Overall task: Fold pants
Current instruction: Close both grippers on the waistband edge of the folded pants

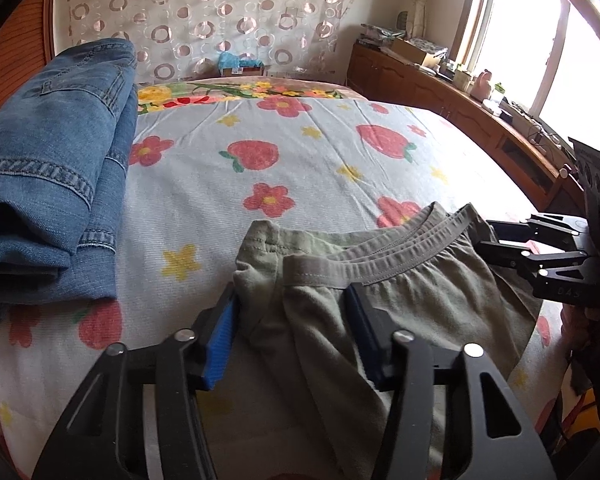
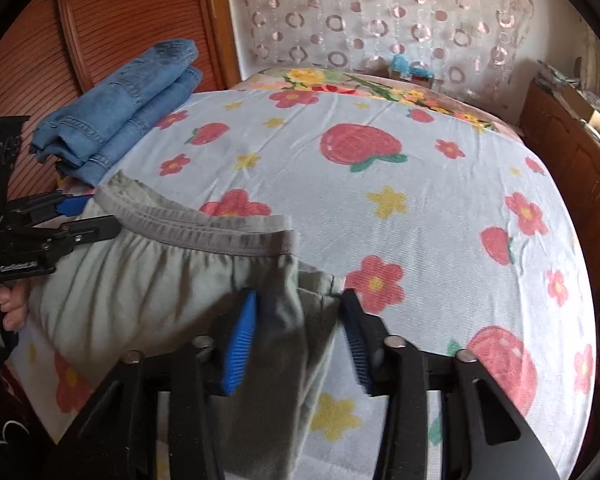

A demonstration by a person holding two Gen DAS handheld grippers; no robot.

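Grey-green pants (image 1: 420, 312) lie flat on the near part of the bed, their elastic waistband (image 1: 400, 256) facing away from me. My left gripper (image 1: 292, 292) straddles the waistband's left corner. Its blue pads (image 1: 220, 344) stand apart, with loose cloth between them and a gap beside it. My right gripper (image 2: 300, 294) straddles the right corner of the pants (image 2: 140, 280) the same way, its pads (image 2: 240, 340) not pressed together. Each gripper also shows at the edge of the other's view: the right gripper (image 1: 484, 235) and the left gripper (image 2: 100, 214).
Folded blue jeans (image 1: 52, 168) lie at the bed's left edge. The flower-and-strawberry bedsheet (image 1: 300, 160) stretches away beyond the pants. A wooden cabinet (image 1: 440, 92) with clutter runs under the window on the right. A person's hand (image 2: 8, 308) holds the left gripper's handle.
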